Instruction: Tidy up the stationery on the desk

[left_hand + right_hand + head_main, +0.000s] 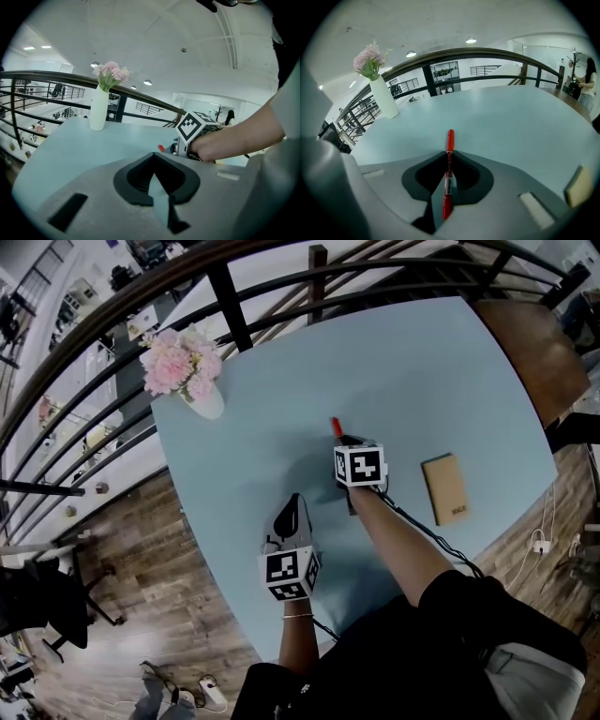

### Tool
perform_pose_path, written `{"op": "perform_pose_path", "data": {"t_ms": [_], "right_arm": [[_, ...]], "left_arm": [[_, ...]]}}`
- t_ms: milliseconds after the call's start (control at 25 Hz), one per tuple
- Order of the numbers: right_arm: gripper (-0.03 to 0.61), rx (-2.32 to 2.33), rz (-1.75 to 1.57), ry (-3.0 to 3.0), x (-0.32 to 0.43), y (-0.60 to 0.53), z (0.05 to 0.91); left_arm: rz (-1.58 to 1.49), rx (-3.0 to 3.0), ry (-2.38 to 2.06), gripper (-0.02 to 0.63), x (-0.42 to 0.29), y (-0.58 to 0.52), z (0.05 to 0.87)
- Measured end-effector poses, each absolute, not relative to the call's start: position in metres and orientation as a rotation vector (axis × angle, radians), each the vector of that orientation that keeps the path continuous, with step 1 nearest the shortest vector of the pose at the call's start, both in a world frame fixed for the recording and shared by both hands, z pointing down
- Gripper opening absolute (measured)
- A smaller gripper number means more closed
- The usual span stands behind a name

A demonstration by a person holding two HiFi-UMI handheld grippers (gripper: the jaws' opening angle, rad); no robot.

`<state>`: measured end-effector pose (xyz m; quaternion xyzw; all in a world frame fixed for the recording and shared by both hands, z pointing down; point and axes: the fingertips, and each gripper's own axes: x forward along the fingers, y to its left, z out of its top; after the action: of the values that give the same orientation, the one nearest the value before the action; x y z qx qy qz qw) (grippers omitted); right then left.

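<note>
A red pen (448, 168) lies lengthwise between the jaws of my right gripper (449, 152), which are shut on it; its capped tip (337, 426) sticks out past the gripper over the pale blue desk (412, 381). In the head view the right gripper (352, 442) sits at mid-desk with its marker cube on top. My left gripper (292, 512) rests near the desk's front-left edge, jaws shut with nothing between them (154, 180). A tan notebook (445, 488) lies flat to the right of the right gripper.
A white vase of pink flowers (192, 376) stands at the desk's far-left corner, also in the left gripper view (99, 105). Black railing (225, 296) runs behind the desk. A brown chair seat (525, 352) is at the far right. A cable trails from the right gripper.
</note>
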<state>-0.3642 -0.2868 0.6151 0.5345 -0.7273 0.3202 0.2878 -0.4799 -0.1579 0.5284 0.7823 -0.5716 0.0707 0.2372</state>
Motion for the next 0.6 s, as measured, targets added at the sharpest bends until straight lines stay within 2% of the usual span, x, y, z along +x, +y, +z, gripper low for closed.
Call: {"op": "perform_pose_path", "data": {"t_ms": [600], "right_arm": [[0.049,1.417,0.842,-2.060,-0.353,-0.275,0.591]], "left_arm": [[0.207,2.157,-1.609,-0.002,-0.472,-0.151,0.517]]}}
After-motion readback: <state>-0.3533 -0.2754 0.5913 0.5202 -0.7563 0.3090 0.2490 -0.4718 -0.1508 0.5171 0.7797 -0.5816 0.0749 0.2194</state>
